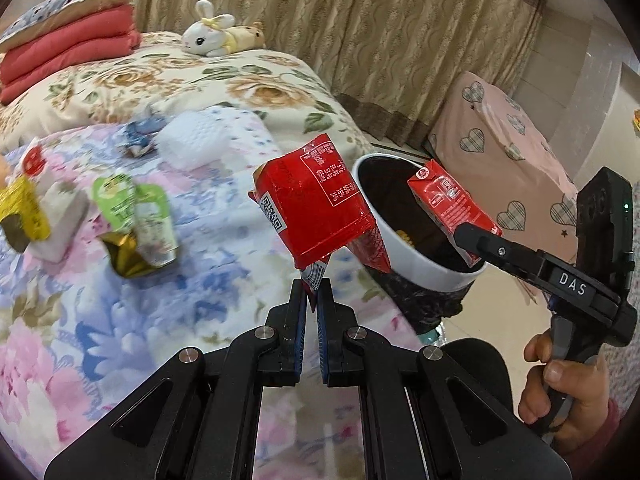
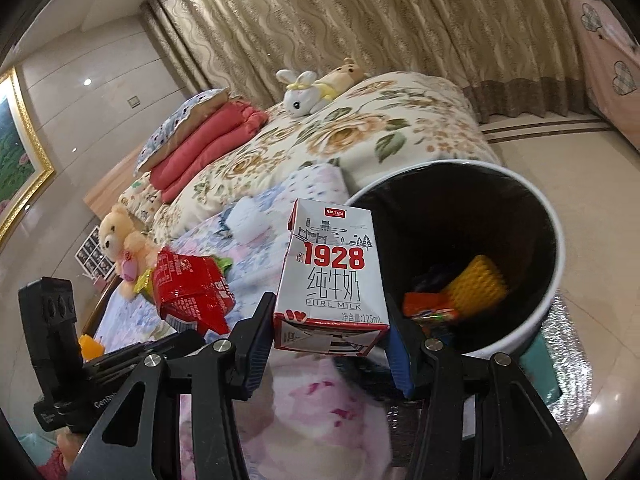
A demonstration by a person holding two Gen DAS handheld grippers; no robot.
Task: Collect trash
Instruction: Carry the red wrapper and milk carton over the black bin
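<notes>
Floral bed (image 1: 120, 240) with a white trash bin (image 2: 554, 264) right at its edge, black liner, some yellow and orange scraps already down inside. Left gripper (image 1: 314, 300) pinched nearly closed on the bottom corner of a red wrapper (image 1: 316, 208), held up above the bedspread, beside the bin. Right gripper (image 2: 330, 344) clamped on a milk carton (image 2: 332, 276), squeezed between both pads, at the bin's rim. More wrappers (image 1: 136, 224) lying on the bed.

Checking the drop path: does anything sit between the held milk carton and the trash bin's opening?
Nothing visible does. The right gripper holds the milk carton at the trash bin rim, its mouth open; trash lies only at the bottom.
</notes>
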